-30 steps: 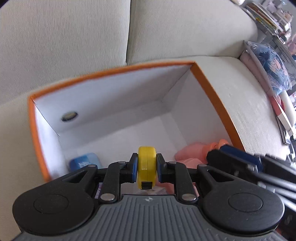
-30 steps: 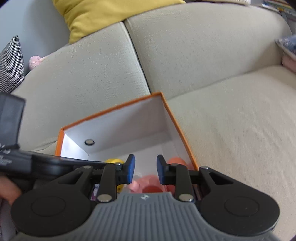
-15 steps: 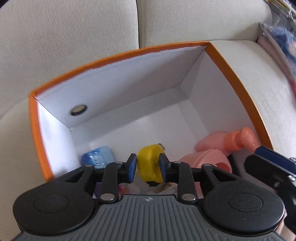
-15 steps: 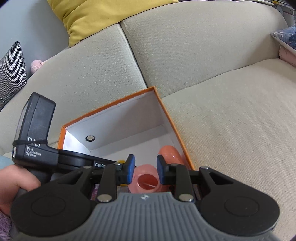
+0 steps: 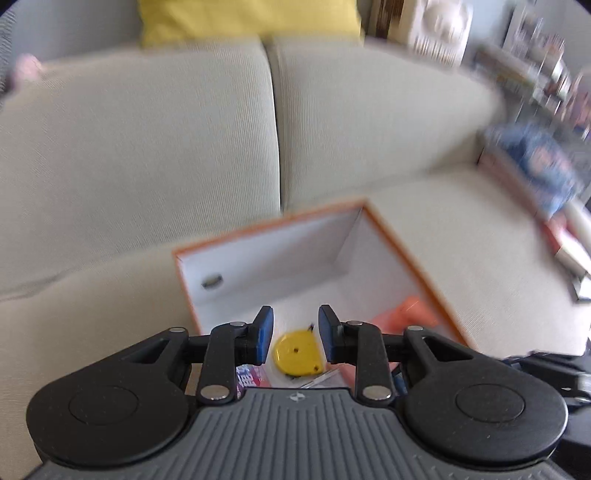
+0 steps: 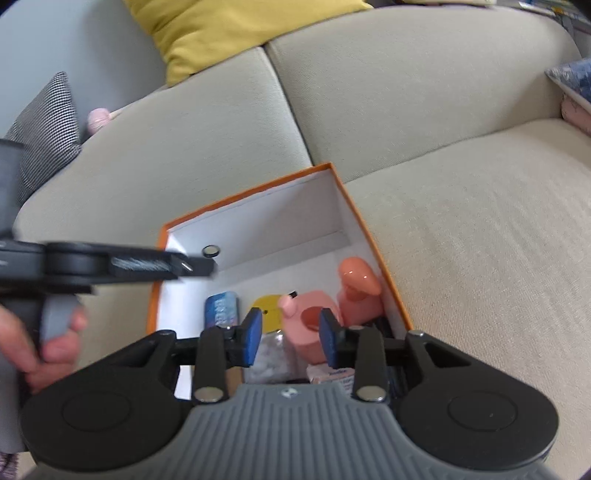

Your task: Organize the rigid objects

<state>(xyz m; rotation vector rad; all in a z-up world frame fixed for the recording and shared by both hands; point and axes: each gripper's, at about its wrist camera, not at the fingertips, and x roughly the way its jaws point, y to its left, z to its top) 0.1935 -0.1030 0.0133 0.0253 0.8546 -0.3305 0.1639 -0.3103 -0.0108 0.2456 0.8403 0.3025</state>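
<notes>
The orange box sits on the beige sofa, ahead of and below both tools, a yellow cushion beyond it. Inside lie a blue packet, a pink bottle and a pink cup. The yellow tape measure, a flat rounded case, lies on the box floor just below the left tool, whose jaws stand apart, empty. 1 second ago they clamped it; now it is released and the tool has lifted. The right tool hovers with jaws apart, holding nothing.
</notes>
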